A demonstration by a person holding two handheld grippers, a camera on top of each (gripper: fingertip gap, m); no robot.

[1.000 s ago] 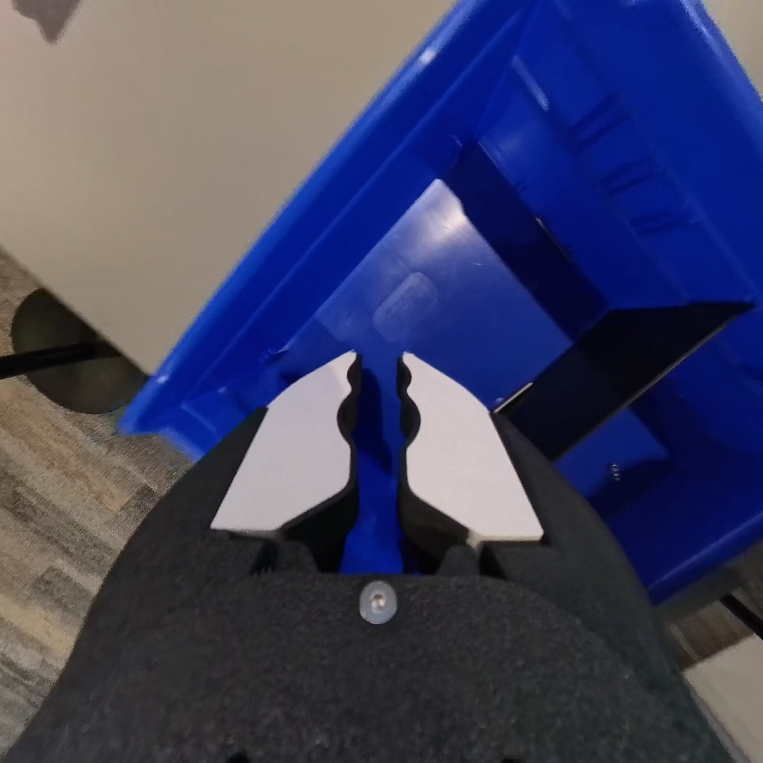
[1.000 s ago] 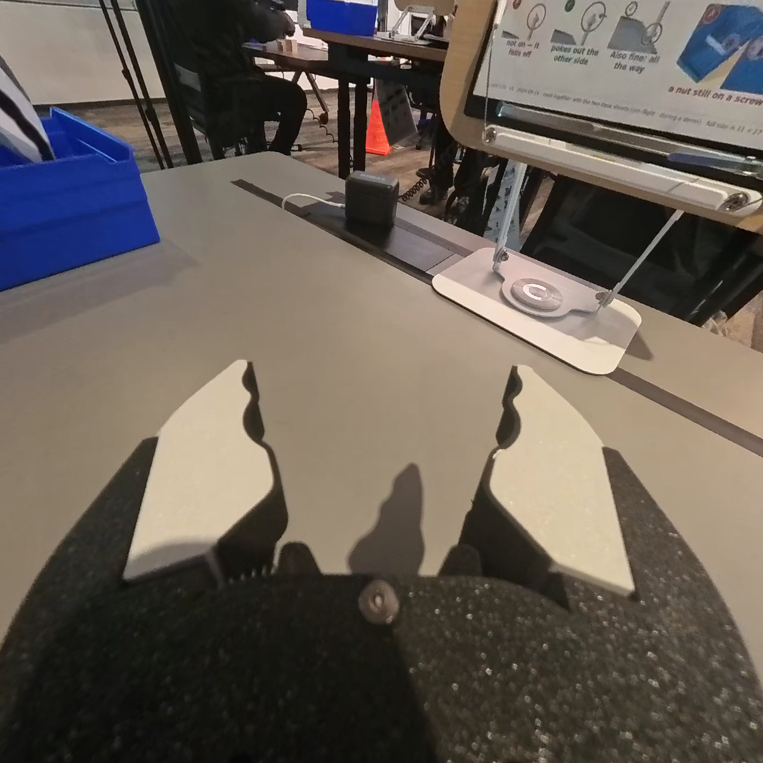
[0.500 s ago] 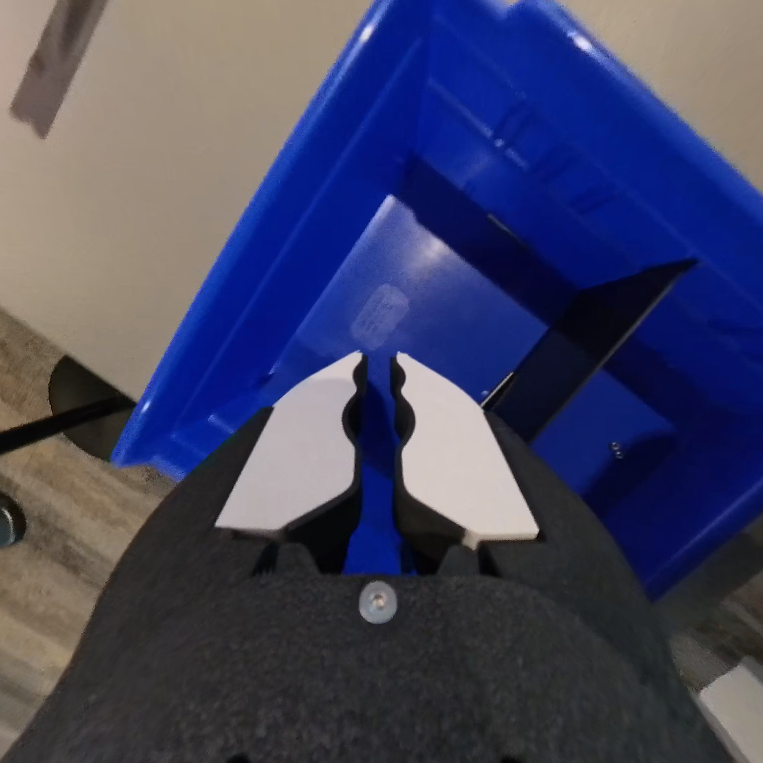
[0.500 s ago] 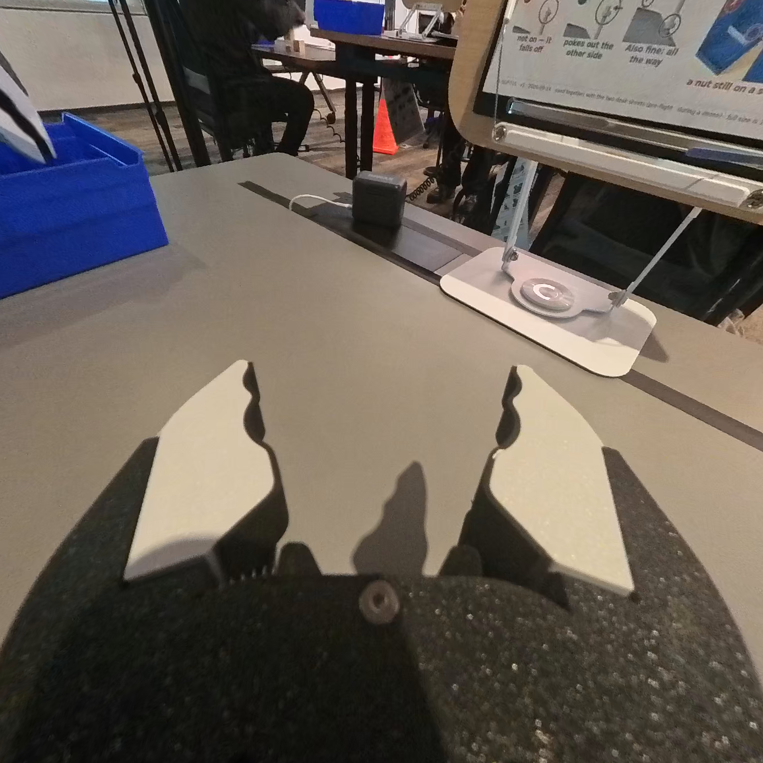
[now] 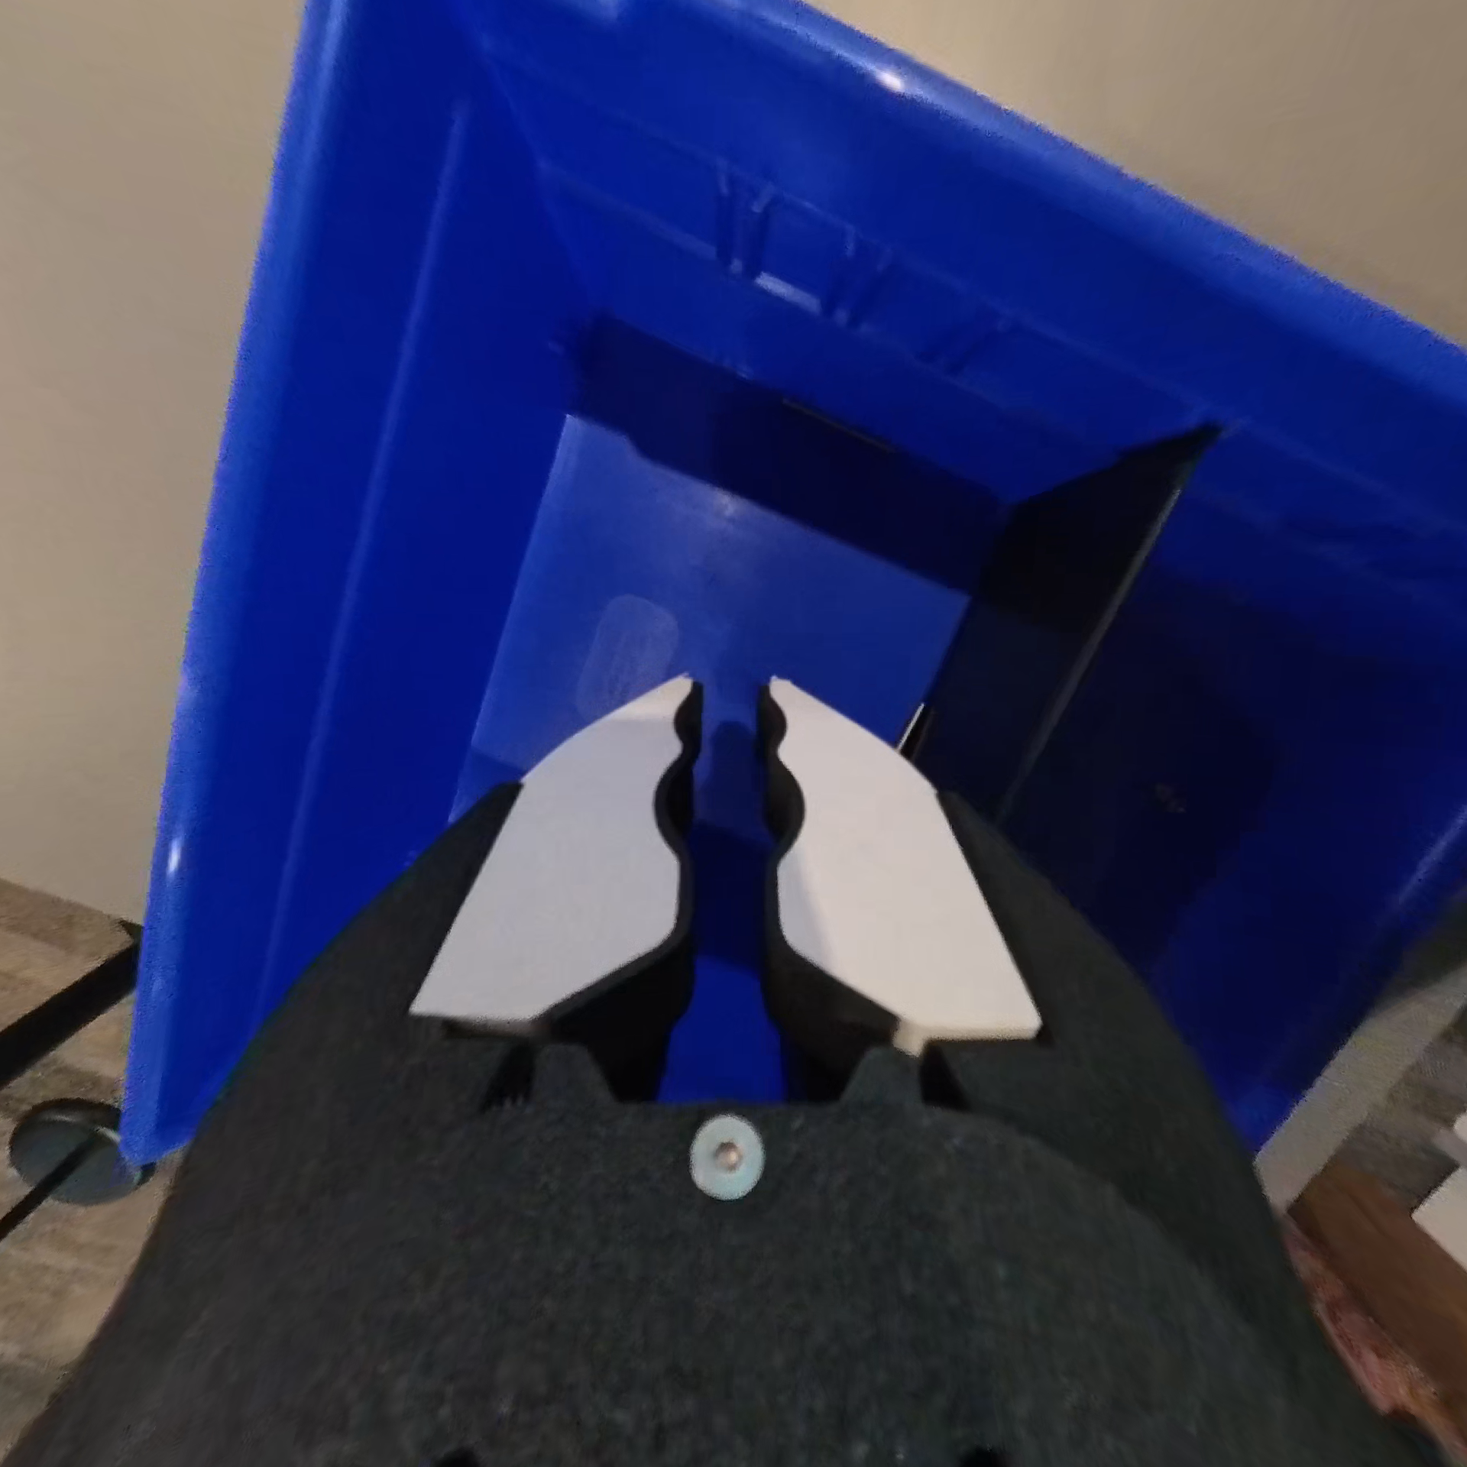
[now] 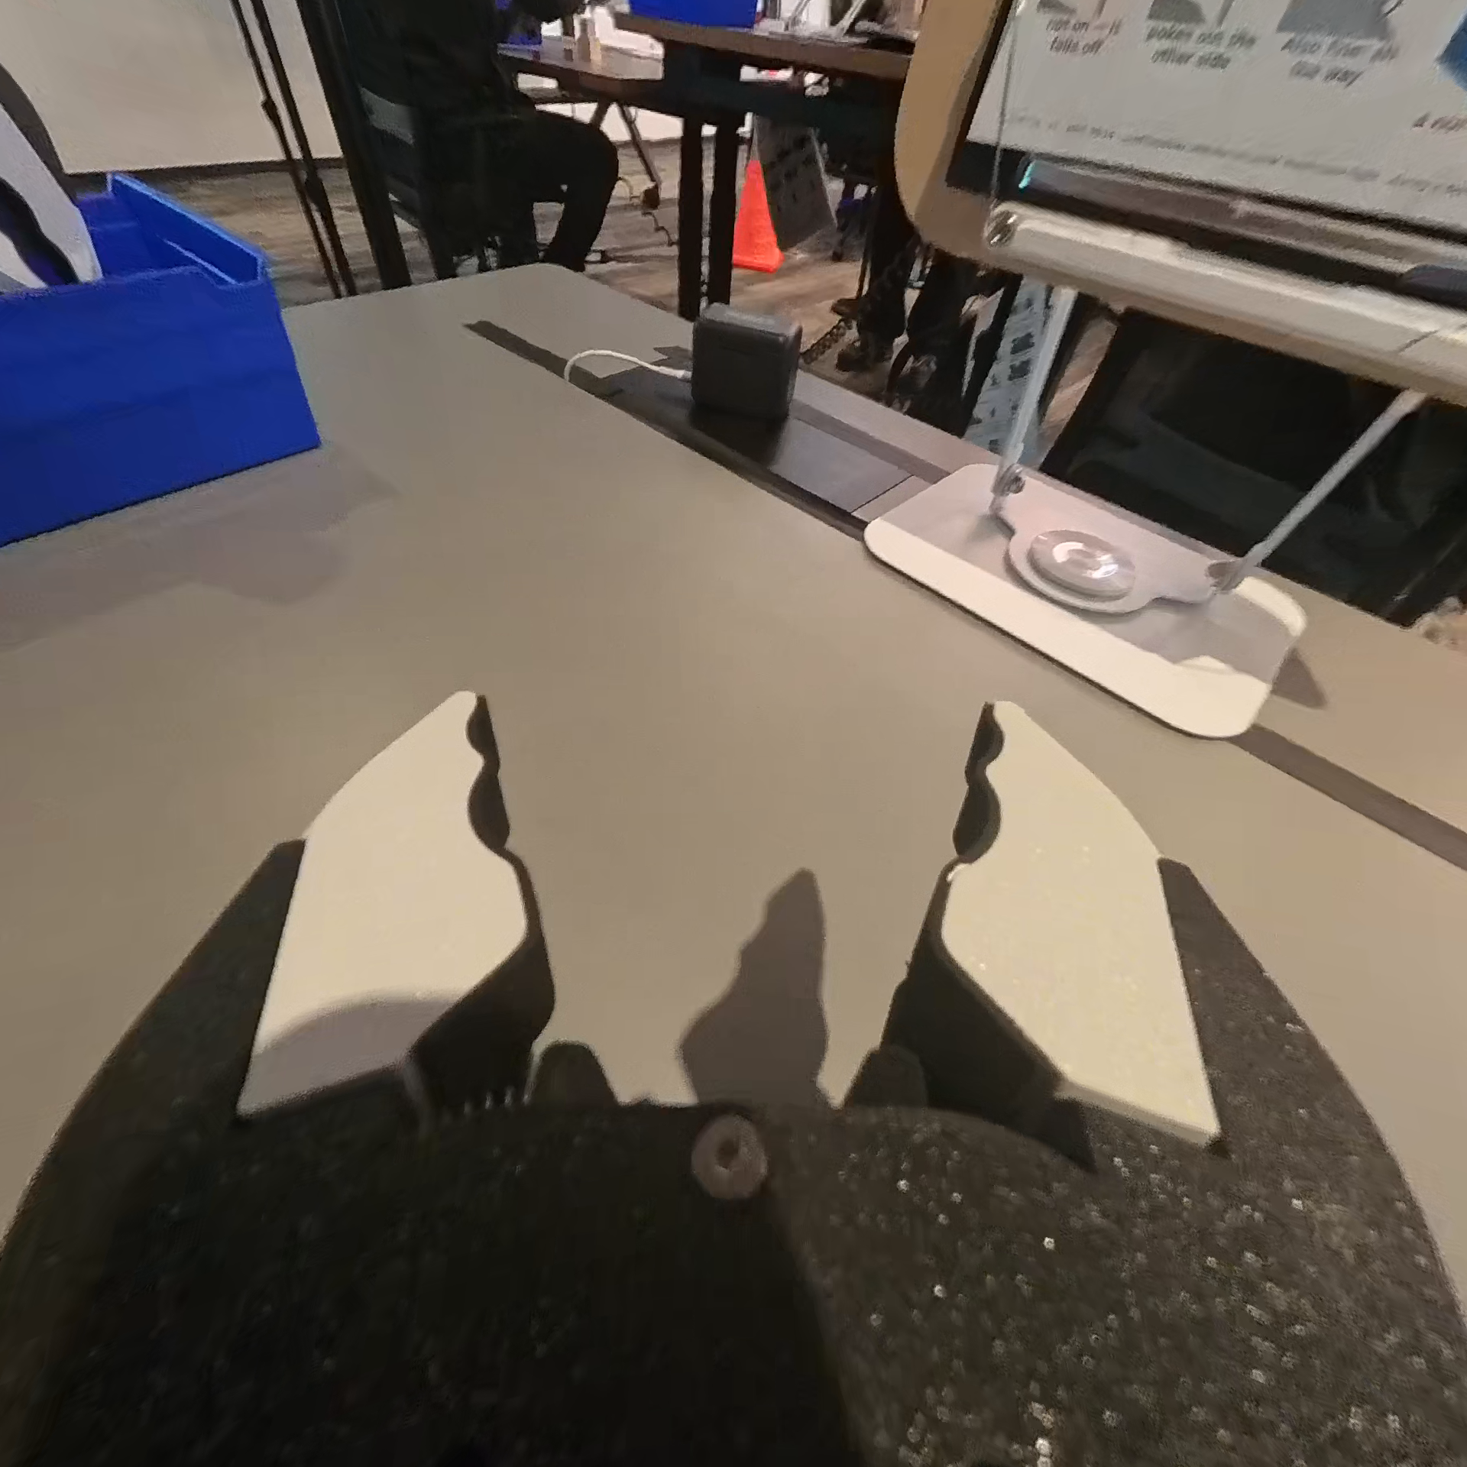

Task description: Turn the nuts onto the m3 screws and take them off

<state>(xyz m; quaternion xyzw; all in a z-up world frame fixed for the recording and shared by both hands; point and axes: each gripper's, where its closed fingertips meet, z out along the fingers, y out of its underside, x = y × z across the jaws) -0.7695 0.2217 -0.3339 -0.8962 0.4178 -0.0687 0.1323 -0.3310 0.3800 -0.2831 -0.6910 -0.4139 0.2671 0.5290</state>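
Note:
A blue bin [image 5: 381, 492] fills the left wrist view, seen from above. Black dividers [image 5: 1072, 571] split it into compartments. My left gripper [image 5: 730, 698] hangs over the left compartment, whose floor is bare. Its jaws are nearly together with a narrow gap and nothing between them. A tiny dark fastener [image 5: 1165, 791] lies in the right compartment; I cannot tell nut from screw. My right gripper [image 6: 730, 714] is open and empty, low over the grey table [image 6: 635, 619]. The bin [image 6: 143, 397] stands at far left there, with a left finger [image 6: 40, 214] above it.
A dark grey cube with a white cable [image 6: 744, 361] sits on a black strip at the table's far side. A white stand base [image 6: 1111, 627] holds up an instruction board [image 6: 1191, 119] at right. A seated person [image 6: 508, 135] and an orange cone [image 6: 756, 214] are beyond. Tip to tip, the grippers are about 50 cm apart. The tiny dark fastener [image 5: 1165, 791] is closer to my left gripper, around 15 cm from its tips; the right tips are 45 cm off.
The left gripper has swung over the bin, so the bin looks turned and closer, and its jaws have narrowed slightly. The right gripper has stayed open and drifted a little.

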